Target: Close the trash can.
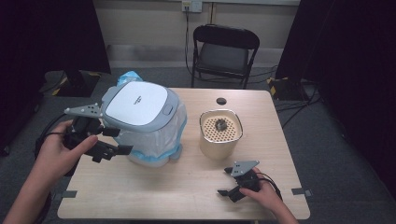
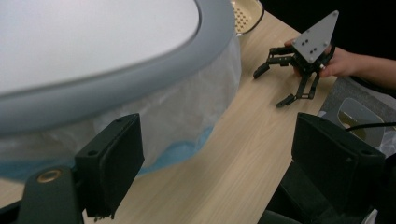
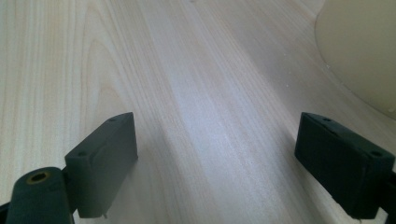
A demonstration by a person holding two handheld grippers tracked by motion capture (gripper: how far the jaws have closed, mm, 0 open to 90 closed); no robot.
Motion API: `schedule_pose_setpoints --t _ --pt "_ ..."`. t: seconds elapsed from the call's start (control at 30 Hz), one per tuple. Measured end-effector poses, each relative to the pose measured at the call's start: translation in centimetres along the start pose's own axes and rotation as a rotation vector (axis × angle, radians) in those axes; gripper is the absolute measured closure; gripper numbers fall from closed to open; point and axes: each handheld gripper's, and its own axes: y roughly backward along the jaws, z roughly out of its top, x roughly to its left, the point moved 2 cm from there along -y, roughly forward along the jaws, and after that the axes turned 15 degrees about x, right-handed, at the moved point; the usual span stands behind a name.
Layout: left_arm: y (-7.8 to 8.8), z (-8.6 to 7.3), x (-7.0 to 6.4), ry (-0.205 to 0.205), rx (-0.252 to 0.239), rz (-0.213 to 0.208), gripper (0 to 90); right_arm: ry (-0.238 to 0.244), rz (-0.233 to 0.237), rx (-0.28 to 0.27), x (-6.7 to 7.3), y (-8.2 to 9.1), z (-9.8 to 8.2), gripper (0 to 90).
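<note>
A bin with a white lid [image 1: 137,103] and a grey rim stands on the left of the wooden table [image 1: 163,186], lined with a translucent bag [image 1: 159,140] that shows blue at the base. My left gripper [image 1: 120,141] is at the bin's near-left side, open, its jaws beside the bag with nothing between them. In the left gripper view the lid [image 2: 93,42] looms close above the left gripper [image 2: 224,163]. My right gripper [image 1: 225,182] rests low at the table's front right, open and empty, also seen as the right gripper [image 2: 271,88] and the right gripper [image 3: 224,163].
A cream cylinder [image 1: 220,140] with a perforated top and a dark lump on it stands at mid-table; its wall [image 3: 364,46] is just ahead-right of the right gripper. A small black disc [image 1: 221,101] lies at the back edge. A folding chair [image 1: 224,51] stands behind the table.
</note>
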Motion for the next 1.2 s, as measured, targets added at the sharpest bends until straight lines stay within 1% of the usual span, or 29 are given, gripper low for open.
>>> schedule_pose_setpoints --t 0.03,0.07,0.1,0.23,0.3,0.43,0.47,0.53,0.7,0.83,0.93,1.1,1.2 --pt "-0.3 -0.5 0.1 0.008 -0.009 -0.001 16.3 0.000 0.000 0.000 0.0 0.0 0.0 12.2" --pt "-0.5 -1.0 0.2 0.013 -0.005 0.003 16.3 0.000 -0.001 0.000 0.0 0.0 0.0 12.2" --pt "-0.8 -1.5 0.4 0.023 -0.012 0.000 16.3 -0.001 0.000 0.000 0.0 0.0 0.0 12.2" --pt "-2.1 -3.6 1.1 0.054 -0.010 -0.016 16.4 -0.001 0.002 0.002 0.0 0.0 0.0 12.2" --pt "-2.9 -4.4 1.4 0.066 -0.004 -0.020 16.4 -0.002 0.002 0.002 0.0 0.0 0.0 12.2" --pt "-4.3 -5.7 1.6 0.077 -0.007 -0.042 16.5 -0.001 0.002 0.002 0.0 0.0 0.0 12.2" --pt "-4.6 -6.0 1.6 0.082 -0.011 -0.049 16.6 -0.001 0.002 0.002 0.0 0.0 0.0 12.2" --pt "-5.3 -6.5 1.7 0.078 -0.009 -0.044 16.8 -0.001 0.002 0.002 0.0 0.0 0.0 12.2" --pt "-7.2 -7.5 2.0 0.090 -0.013 -0.051 17.2 -0.001 0.002 0.002 0.0 0.0 0.0 12.2" --pt "-8.8 -8.3 2.2 0.092 0.005 -0.057 17.2 -0.001 0.002 0.002 0.0 0.0 0.0 12.2" --pt "-9.9 -8.7 2.2 0.095 0.009 -0.071 17.2 -0.001 0.002 0.002 0.0 0.0 0.0 12.2" --pt "-11.4 -9.2 2.3 0.090 0.022 -0.070 17.2 -0.001 0.001 0.002 0.0 0.0 0.0 12.2" --pt "-12.1 -9.5 2.2 0.097 0.011 -0.084 17.2 -0.001 0.001 0.002 0.0 0.0 0.0 12.2"
